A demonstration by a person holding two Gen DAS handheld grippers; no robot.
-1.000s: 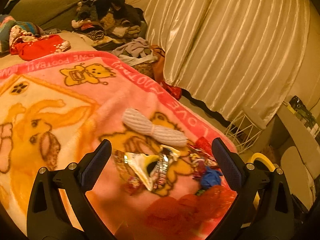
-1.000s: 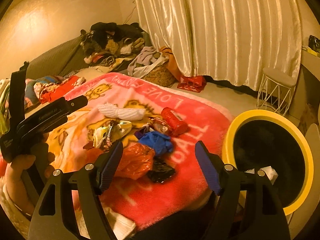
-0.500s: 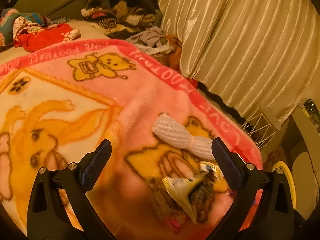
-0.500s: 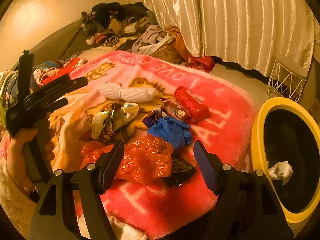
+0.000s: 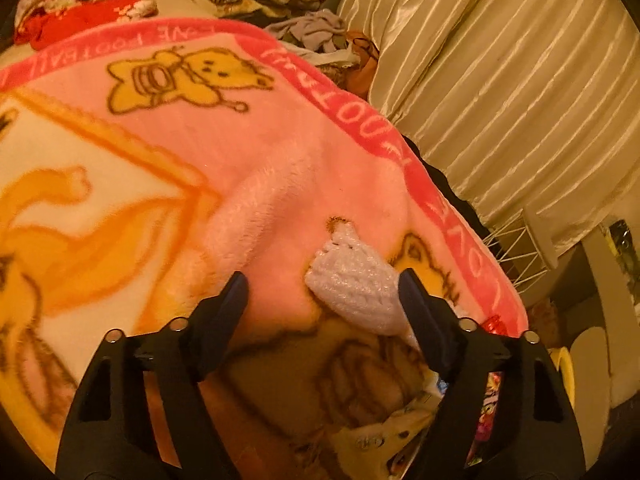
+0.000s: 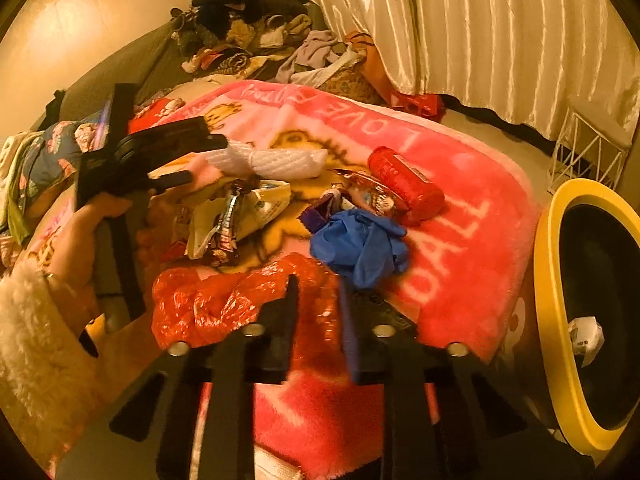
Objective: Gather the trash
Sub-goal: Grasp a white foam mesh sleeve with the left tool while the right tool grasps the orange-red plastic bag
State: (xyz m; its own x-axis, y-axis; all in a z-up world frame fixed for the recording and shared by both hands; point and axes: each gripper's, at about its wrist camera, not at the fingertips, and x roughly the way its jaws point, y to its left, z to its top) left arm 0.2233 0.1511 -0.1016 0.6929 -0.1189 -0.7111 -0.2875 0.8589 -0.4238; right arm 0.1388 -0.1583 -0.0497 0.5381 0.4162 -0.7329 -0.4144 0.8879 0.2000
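Most trash still lay on the bed; the right gripper was closing on the orange plastic bag, the left gripper narrowing around the white yarn bundle.

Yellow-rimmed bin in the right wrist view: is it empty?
No, a crumpled white scrap already lies inside the yellow-rimmed bin.

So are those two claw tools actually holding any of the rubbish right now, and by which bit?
The right gripper is closing on the red plastic bag's near edge. The left gripper holds nothing; its closing jaws straddle the white yarn bundle.
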